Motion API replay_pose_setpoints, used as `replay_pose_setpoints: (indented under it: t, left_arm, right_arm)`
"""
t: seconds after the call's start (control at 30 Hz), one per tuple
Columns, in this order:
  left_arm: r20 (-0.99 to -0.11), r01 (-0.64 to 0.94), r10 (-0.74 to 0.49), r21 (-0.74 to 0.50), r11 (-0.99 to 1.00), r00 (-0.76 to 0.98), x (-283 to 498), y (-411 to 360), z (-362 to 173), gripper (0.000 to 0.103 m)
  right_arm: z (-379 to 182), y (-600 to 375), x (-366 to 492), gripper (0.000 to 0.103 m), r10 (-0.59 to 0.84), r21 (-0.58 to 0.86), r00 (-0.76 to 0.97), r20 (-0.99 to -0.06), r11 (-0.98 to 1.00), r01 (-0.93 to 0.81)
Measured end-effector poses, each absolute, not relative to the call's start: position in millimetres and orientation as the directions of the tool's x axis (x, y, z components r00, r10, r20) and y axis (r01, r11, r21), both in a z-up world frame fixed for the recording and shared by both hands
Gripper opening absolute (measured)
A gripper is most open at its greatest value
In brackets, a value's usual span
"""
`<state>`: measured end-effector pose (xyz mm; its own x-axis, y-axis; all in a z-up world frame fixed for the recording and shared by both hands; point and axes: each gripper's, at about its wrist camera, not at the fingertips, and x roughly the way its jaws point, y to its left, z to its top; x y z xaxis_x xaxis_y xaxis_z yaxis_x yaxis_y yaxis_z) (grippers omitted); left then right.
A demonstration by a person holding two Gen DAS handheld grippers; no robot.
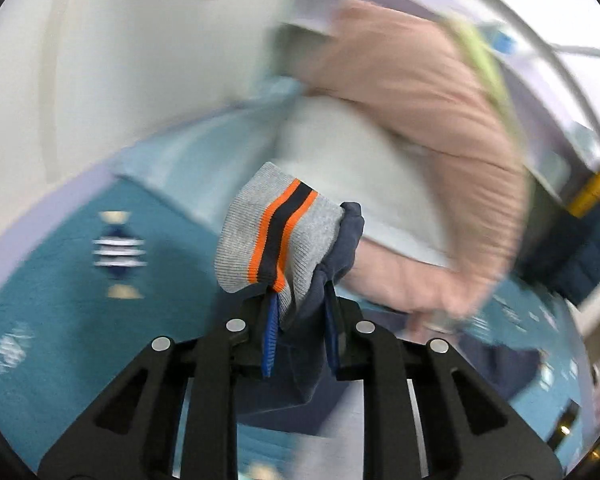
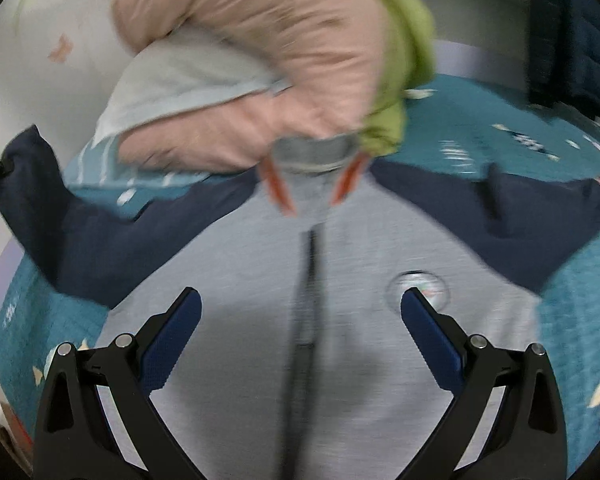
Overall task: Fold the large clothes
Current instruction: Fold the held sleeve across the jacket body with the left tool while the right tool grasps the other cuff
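A grey zip jacket (image 2: pixel 260 280) with navy sleeves and orange collar trim lies front up on a teal bedspread (image 2: pixel 572 320). Its left sleeve (image 2: pixel 80 232) is lifted toward the left edge. My left gripper (image 1: pixel 300 320) is shut on that sleeve's grey cuff (image 1: pixel 276 232), which has an orange and navy stripe. My right gripper (image 2: pixel 300 320) is open and empty, hovering over the jacket's chest, its fingers either side of the zip (image 2: pixel 306 300). The right sleeve (image 2: pixel 520 220) lies spread out flat.
A heap of other clothes, pink (image 2: pixel 260 60), light blue (image 2: pixel 172 84) and green (image 2: pixel 404 52), sits just past the jacket's collar. A dark navy quilted item with a yellow strip (image 1: pixel 580 248) hangs at the right. A white wall (image 1: pixel 100 80) is behind the bed.
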<state>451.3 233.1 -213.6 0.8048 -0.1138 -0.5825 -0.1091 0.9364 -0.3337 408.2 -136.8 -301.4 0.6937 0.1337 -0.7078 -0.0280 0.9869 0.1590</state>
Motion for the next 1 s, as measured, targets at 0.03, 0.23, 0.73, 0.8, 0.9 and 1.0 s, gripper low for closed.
replay_pose_setpoints:
  t: [0.03, 0.23, 0.73, 0.8, 0.9, 1.0]
  left_arm:
    - [-0.583, -0.058, -0.157, -0.333, 0.941, 0.797, 455, 204, -209, 0.019]
    - [-0.657, 0.120, -0.286, -0.286, 0.951, 0.698, 485, 50, -229, 0.019]
    - [-0.833, 0.259, -0.238, -0.119, 0.959, 0.499, 532, -145, -381, 0.026]
    - [-0.841, 0.263, -0.231, -0.110, 0.958, 0.489, 533, -153, -391, 0.036]
    - [-0.845, 0.314, -0.262, -0.120, 0.942, 0.466, 532, -166, -400, 0.082]
    - [-0.834, 0.356, -0.302, -0.138, 0.924, 0.462, 530, -166, -396, 0.082]
  right_arm:
    - [-298, -152, 405, 0.096, 0.116, 0.157, 0.703, -0.702, 0.988, -0.007]
    - [-292, -259, 383, 0.096, -0.007, 0.149, 0.737, -0.676, 0.978, 0.146]
    - [-328, -509, 390, 0.096, -0.171, 0.278, 0.684, -0.709, 0.824, 0.494]
    - [-340, -531, 403, 0.096, -0.142, 0.321, 0.676, -0.723, 0.797, 0.511]
    - [-354, -554, 421, 0.096, -0.108, 0.382, 0.679, -0.726, 0.758, 0.528]
    - [-366, -571, 437, 0.096, -0.061, 0.465, 0.697, -0.714, 0.703, 0.538]
